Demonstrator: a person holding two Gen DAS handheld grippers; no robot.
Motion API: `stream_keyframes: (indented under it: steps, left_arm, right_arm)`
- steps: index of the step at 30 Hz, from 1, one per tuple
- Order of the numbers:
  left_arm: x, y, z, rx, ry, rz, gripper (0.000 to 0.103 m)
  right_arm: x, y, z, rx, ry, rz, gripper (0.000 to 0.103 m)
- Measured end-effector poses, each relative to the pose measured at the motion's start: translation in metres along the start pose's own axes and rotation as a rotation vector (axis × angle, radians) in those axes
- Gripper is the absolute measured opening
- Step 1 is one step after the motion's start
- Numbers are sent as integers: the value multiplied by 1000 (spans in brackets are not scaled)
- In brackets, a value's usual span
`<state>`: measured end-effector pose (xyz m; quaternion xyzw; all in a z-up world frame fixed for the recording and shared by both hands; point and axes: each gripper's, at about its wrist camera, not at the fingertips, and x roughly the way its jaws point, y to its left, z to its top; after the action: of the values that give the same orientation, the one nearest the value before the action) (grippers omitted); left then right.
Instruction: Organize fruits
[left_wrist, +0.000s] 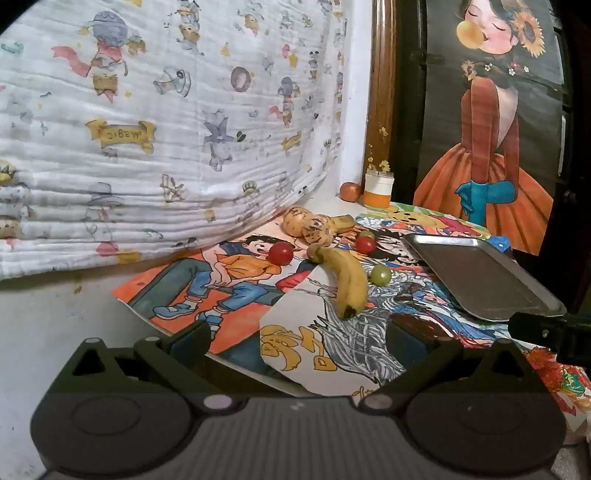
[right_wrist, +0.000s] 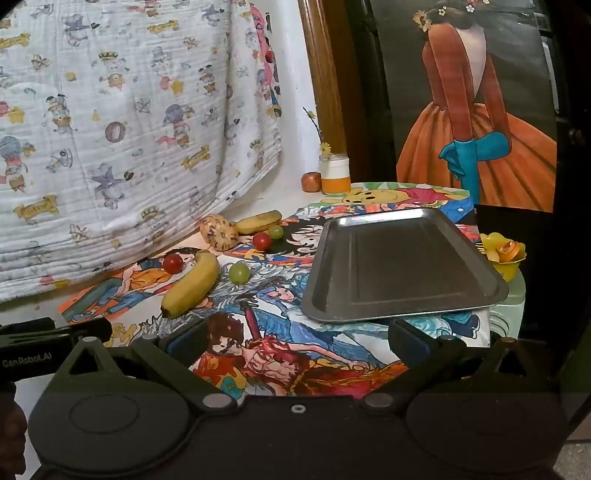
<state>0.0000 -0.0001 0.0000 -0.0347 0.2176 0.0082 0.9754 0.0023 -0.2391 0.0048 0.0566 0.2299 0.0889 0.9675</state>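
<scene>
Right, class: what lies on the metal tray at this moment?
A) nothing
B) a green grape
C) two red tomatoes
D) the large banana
A: the metal tray shows only bare metal, while the large banana and the small fruits lie beside it on the drawings.

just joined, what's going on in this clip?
Fruit sorting, nothing picked up. Both grippers, left and right, are open and empty above the poster-covered table. The metal tray holds nothing. The banana, red tomatoes and green grapes lie loose on the posters left of it.
</scene>
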Motion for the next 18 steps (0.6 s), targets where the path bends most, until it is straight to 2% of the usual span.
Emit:
stream_keyframes:
  steps: [18]
  left_arm:
    - [0,0,0,1,3,0,103]
  right_arm:
    - [1,-1,-1,3,4,1,103]
